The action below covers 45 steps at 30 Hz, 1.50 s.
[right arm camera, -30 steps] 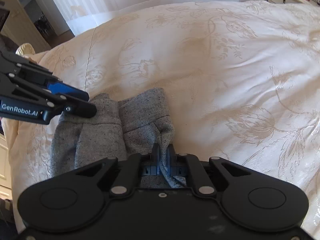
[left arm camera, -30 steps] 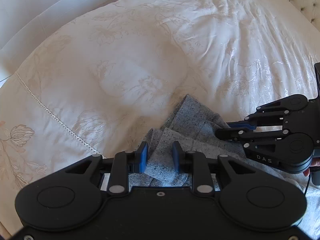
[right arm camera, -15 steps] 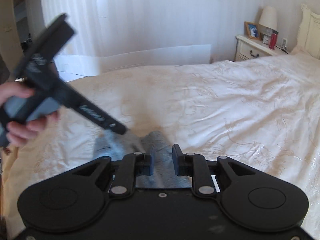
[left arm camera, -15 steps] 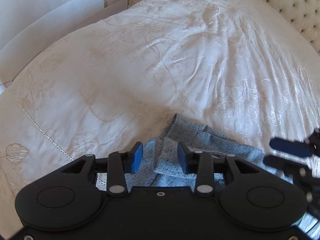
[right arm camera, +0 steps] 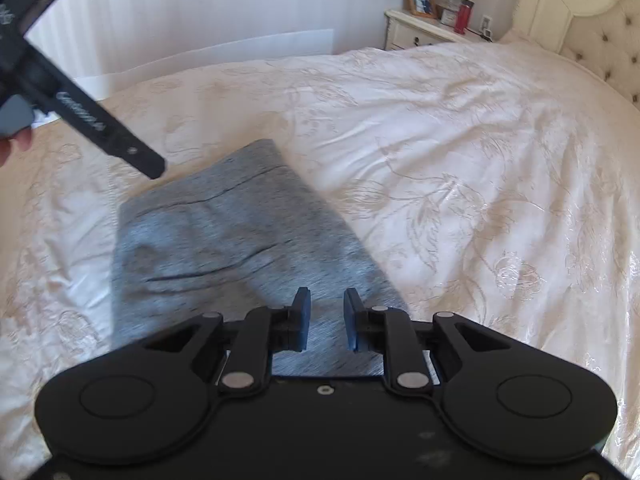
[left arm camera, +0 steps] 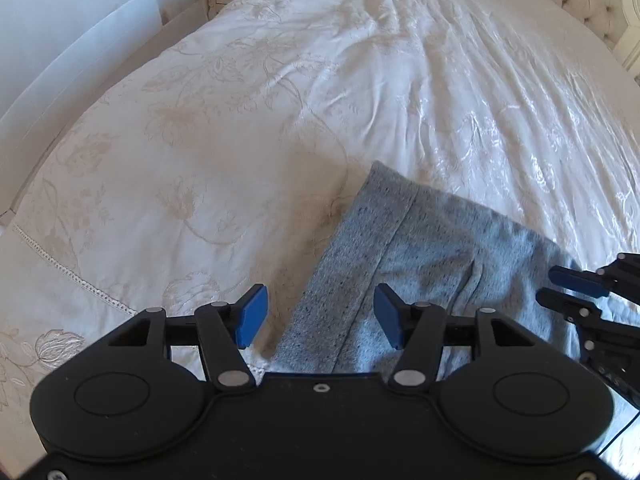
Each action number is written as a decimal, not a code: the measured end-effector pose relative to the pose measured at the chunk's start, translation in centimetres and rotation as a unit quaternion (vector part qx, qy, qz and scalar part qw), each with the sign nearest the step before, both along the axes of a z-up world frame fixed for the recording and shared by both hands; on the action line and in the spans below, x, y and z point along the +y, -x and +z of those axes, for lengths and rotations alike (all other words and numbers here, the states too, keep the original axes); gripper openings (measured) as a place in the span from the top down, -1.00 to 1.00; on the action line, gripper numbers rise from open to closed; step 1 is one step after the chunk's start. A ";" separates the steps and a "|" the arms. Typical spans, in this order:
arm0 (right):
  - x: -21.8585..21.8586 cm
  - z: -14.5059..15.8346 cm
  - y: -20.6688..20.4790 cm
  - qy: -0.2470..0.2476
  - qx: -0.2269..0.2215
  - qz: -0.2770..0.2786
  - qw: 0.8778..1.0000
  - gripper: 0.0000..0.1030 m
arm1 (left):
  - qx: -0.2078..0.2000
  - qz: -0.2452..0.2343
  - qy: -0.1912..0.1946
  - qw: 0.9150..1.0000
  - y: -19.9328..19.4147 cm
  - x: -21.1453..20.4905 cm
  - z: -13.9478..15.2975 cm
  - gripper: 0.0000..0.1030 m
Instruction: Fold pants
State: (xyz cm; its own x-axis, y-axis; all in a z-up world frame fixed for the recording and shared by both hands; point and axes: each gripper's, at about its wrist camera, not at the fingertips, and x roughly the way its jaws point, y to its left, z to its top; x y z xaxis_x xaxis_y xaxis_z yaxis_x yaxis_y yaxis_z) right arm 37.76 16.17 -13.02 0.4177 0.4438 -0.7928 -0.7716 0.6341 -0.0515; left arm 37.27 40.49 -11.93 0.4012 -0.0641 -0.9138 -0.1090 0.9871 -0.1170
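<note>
The grey speckled pants [left arm camera: 424, 248] lie folded into a flat bundle on the cream bedspread [left arm camera: 240, 128]; they also show in the right wrist view [right arm camera: 224, 236]. My left gripper [left arm camera: 318, 316] is wide open and empty, raised over the bundle's near left edge. My right gripper [right arm camera: 325, 316] is open and empty above the bundle's near right part. The right gripper's fingers [left arm camera: 576, 280] show at the right edge of the left wrist view. The left gripper's body [right arm camera: 104, 136] shows at upper left of the right wrist view.
The bedspread [right arm camera: 460, 160] stretches far and right. A tufted headboard [right arm camera: 600, 24] stands at the far right. A white nightstand [right arm camera: 420, 32] with a lamp, photo frame and red item stands behind. A white panel [left arm camera: 80, 52] runs along the bed's left side.
Both grippers let go of the pants, opened and lifted back. The pants now lie flat as a folded bundle.
</note>
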 end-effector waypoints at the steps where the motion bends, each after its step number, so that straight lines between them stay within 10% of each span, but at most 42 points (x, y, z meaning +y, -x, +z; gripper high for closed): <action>1: 0.2 0.3 2.4 0.001 -0.007 0.020 1.000 0.57 | 0.011 -0.008 0.003 1.000 0.2 0.0 -0.4 -0.21; 11: 1.7 -4.5 15.3 0.139 -0.093 0.131 0.977 0.42 | 0.073 0.029 0.040 0.996 0.8 -1.1 -5.8 -0.32; 14: 0.0 -3.2 12.1 0.075 -0.036 0.057 0.995 0.83 | 0.056 0.014 0.049 0.997 1.0 -1.2 -5.6 -0.14; 17: -3.1 -1.8 7.6 -0.003 0.023 -0.069 0.997 0.81 | 0.037 -0.050 0.024 0.998 1.6 -1.7 -4.8 -0.13; 21: -6.2 -2.5 4.3 -0.014 0.065 -0.174 0.983 0.80 | 0.042 -0.134 -0.081 0.987 2.3 -3.4 -4.5 -0.14; 25: -11.4 -0.5 4.4 -0.127 0.108 -0.280 0.945 0.71 | 0.038 -0.159 -0.109 0.980 3.5 -4.7 -2.9 -0.06; 37: -14.9 -0.4 16.9 -0.127 0.170 -0.327 0.921 0.52 | 0.008 -0.262 -0.041 0.964 5.6 -16.5 1.9 -0.07; 45: -10.7 -3.8 19.2 -0.153 0.192 -0.310 0.918 0.41 | 0.034 -0.292 -0.099 0.951 0.9 -23.5 -2.5 -0.07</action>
State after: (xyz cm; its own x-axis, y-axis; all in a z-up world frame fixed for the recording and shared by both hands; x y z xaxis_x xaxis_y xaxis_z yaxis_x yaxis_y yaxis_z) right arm 18.56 5.47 -16.77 0.3803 0.4409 -0.8130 -0.1807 0.8975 0.4023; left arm 36.34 16.97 -14.43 0.2901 -0.0821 -0.9535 0.4629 0.8841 0.0647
